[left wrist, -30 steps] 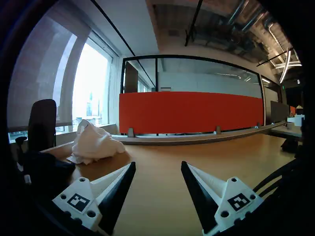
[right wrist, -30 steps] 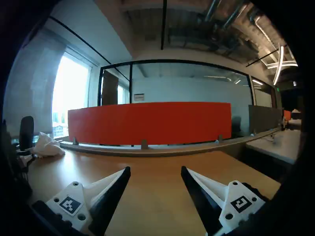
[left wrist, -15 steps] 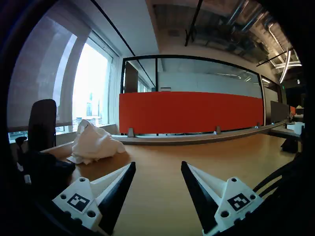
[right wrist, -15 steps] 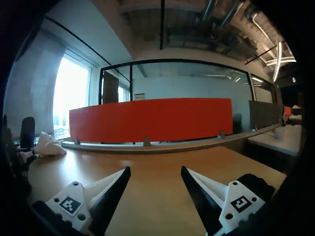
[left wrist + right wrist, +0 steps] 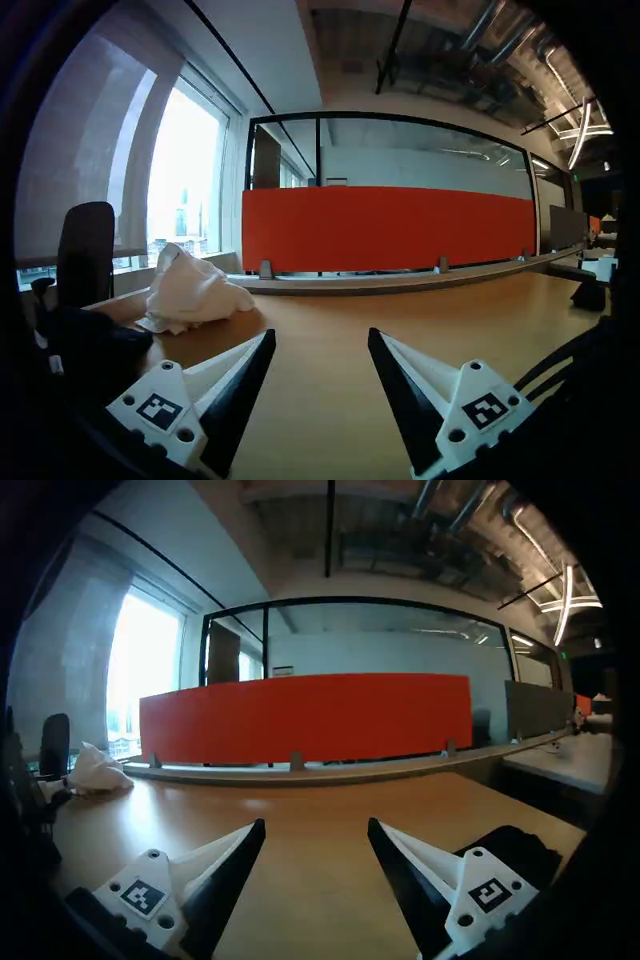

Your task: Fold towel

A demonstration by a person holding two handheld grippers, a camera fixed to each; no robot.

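Towel (image 5: pixel 192 292), white and crumpled into a soft heap, lies on the smooth wooden bench (image 5: pixel 464 308), ahead and to the left of the left claw (image 5: pixel 321 331) and well apart from the right claw (image 5: pixel 315 822). Both claws gape wide, holding nothing. Square black-and-white markers (image 5: pixel 158 410) sit on their white fingers (image 5: pixel 440 380).

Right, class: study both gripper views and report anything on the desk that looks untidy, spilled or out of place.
The white towel sits crumpled in a heap at the wooden desk's far left, near the window, not laid flat. Nothing looks spilled or damaged.
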